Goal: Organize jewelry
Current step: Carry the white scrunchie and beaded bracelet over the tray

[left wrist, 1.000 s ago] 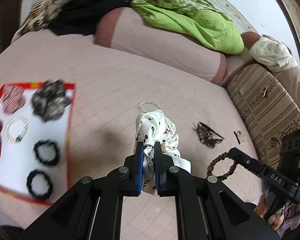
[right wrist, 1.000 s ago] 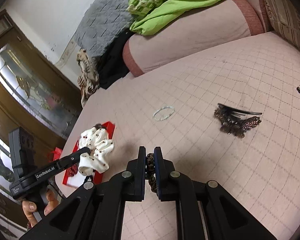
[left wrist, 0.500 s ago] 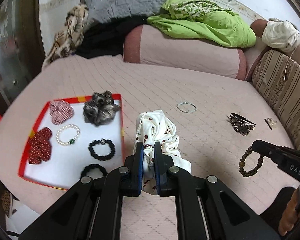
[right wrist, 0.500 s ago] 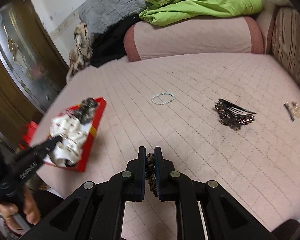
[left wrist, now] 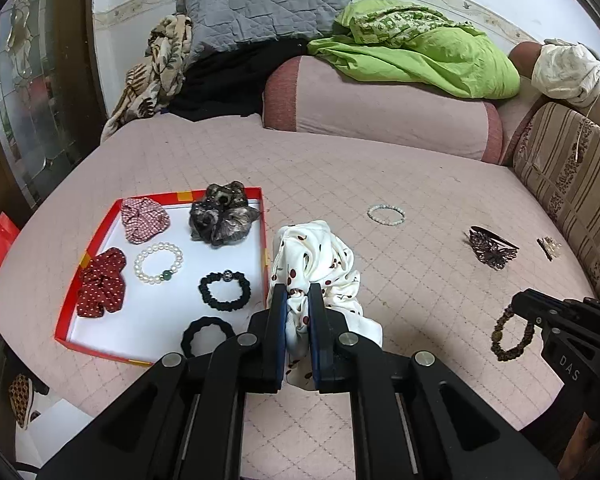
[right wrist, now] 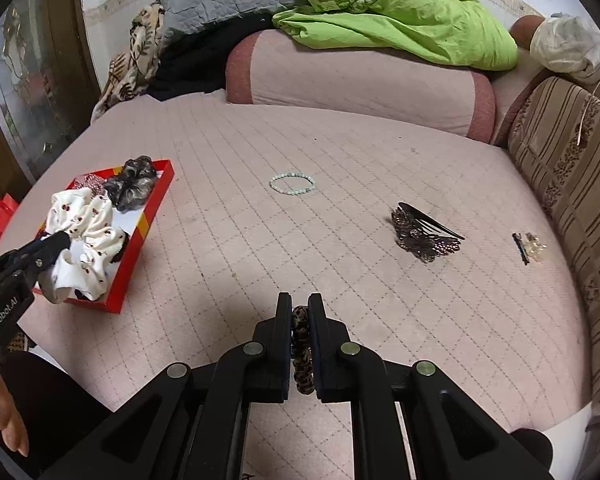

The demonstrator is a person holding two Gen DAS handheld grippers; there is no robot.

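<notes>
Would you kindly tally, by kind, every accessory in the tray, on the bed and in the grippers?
Scrunchies: 4 (pink, grey, red, white)
Bead bracelets: 3 (pearl, pale, brown)
Black hair ties: 2 (beaded, plain)
Hair clips: 2 (butterfly, small)
Total: 11

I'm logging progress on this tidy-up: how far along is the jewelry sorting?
Roughly halfway. Done: six pieces already lie in the red tray, including the pearl bracelet. In hand: the left tool grips the white scrunchie, the right tool a brown beaded bracelet. Left on the bed: pale bead bracelet, butterfly clip, small clip.
</notes>
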